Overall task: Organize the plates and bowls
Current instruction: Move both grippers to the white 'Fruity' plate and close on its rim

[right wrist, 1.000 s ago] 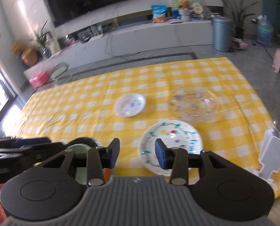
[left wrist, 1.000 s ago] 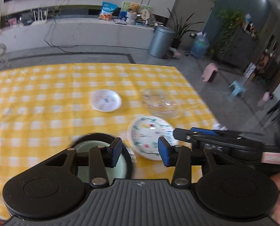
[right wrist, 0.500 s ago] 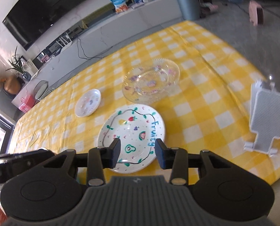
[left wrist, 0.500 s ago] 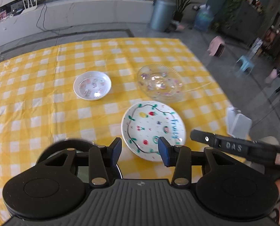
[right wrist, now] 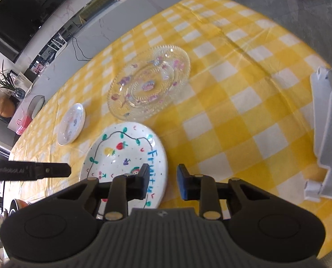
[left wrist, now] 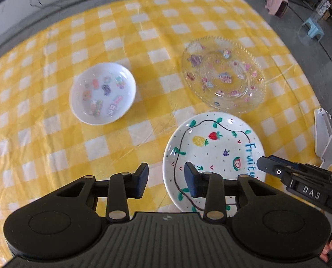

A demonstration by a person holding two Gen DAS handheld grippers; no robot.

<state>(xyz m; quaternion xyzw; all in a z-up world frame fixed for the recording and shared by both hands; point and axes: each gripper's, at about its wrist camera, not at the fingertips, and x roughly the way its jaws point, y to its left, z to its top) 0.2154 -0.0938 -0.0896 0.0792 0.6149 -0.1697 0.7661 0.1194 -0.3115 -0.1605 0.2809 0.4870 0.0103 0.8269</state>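
Observation:
A white plate painted with fruit and the word "Fruity" (left wrist: 213, 154) lies near the table's front edge; it also shows in the right wrist view (right wrist: 123, 158). A clear glass plate (left wrist: 223, 73) (right wrist: 149, 82) lies behind it. A small white bowl with stickers (left wrist: 102, 92) (right wrist: 71, 124) lies to the left. My left gripper (left wrist: 166, 182) is open and empty over the fruit plate's left rim. My right gripper (right wrist: 162, 184) is open and empty over its right rim.
The table has a yellow checked cloth (left wrist: 143, 33). A white plastic rack (right wrist: 329, 134) stands at the table's right edge, also in the left wrist view (left wrist: 326, 143). A dark-rimmed dish (right wrist: 17, 204) peeks out at the near left.
Both grippers have moved forward and tilted down over the table. The fruit plate now lies right under both. The dark-rimmed dish has dropped out of the left wrist view.

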